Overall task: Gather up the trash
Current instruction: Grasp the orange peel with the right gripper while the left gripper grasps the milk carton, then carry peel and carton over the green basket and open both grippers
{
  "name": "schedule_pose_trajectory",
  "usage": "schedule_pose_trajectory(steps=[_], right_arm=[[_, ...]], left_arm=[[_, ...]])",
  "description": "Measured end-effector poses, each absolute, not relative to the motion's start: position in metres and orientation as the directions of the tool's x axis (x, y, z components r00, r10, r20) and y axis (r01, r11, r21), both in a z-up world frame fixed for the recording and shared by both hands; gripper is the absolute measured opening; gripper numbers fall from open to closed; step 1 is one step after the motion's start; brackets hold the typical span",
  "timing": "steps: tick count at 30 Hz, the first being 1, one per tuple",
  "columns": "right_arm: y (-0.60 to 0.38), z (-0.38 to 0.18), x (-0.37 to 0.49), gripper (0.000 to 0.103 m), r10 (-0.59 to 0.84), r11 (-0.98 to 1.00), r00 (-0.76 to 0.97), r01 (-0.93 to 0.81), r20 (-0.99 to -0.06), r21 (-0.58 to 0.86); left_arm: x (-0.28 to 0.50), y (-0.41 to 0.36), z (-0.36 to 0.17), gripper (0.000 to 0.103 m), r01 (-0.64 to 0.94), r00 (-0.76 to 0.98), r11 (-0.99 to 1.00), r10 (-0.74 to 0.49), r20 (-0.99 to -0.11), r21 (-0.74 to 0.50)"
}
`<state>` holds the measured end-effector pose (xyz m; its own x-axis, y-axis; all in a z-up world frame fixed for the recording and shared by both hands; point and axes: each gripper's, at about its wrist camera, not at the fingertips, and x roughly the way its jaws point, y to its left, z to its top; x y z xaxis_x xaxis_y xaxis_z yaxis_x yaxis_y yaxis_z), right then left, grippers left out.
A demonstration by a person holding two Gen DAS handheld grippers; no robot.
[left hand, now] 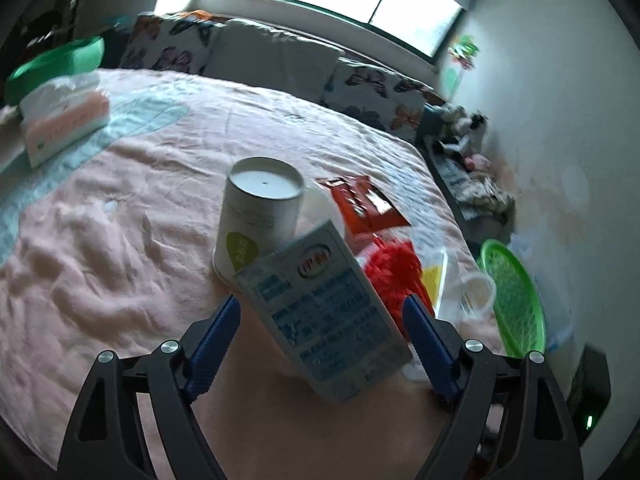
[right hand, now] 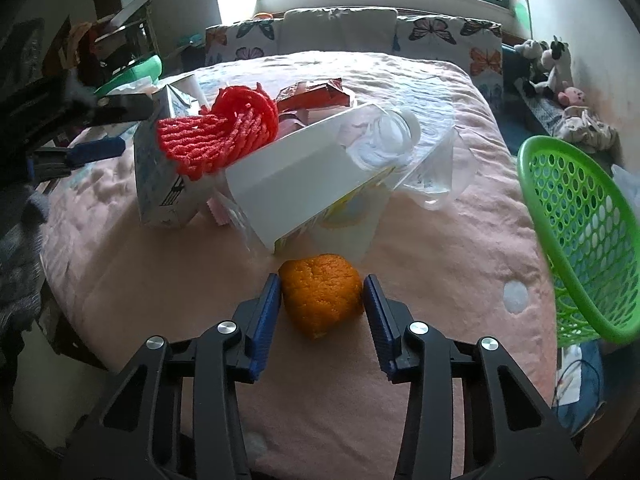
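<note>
Trash lies in a pile on a pink bedspread. In the left wrist view my left gripper [left hand: 322, 312] is open around a blue-and-white milk carton [left hand: 328, 316], its fingers apart from the carton's sides. A white paper cup [left hand: 258, 216], a red foil wrapper [left hand: 362, 202] and red foam netting [left hand: 394, 276] lie behind it. In the right wrist view my right gripper [right hand: 323, 294] has its pads against both sides of an orange peel [right hand: 320, 294] on the bed. The left gripper's blue finger [right hand: 96, 150] shows at the left, beside the carton [right hand: 154, 164].
A green mesh basket [right hand: 580, 236] stands off the bed's right edge, also in the left wrist view [left hand: 516, 300]. A white box [right hand: 308, 176], clear plastic cup [right hand: 380, 140], tissue pack [left hand: 66, 118], green bowl [left hand: 56, 66], butterfly pillows and stuffed toys [right hand: 548, 62] surround the pile.
</note>
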<state>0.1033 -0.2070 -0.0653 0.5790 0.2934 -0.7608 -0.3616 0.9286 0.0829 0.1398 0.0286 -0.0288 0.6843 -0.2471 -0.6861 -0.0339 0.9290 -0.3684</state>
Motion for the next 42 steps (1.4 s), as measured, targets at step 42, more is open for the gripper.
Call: schedule_pose_trajectory(steps=[42], right_arm=[[-0.247,-0.024,0.094,0.043,0.326,0.941,0.65,-0.292,-0.686,0.171]], left_arm=[[0.111,0.023,0.039,0.067,0.026,0.788,0.915,-0.266,-0.555,-0.402]])
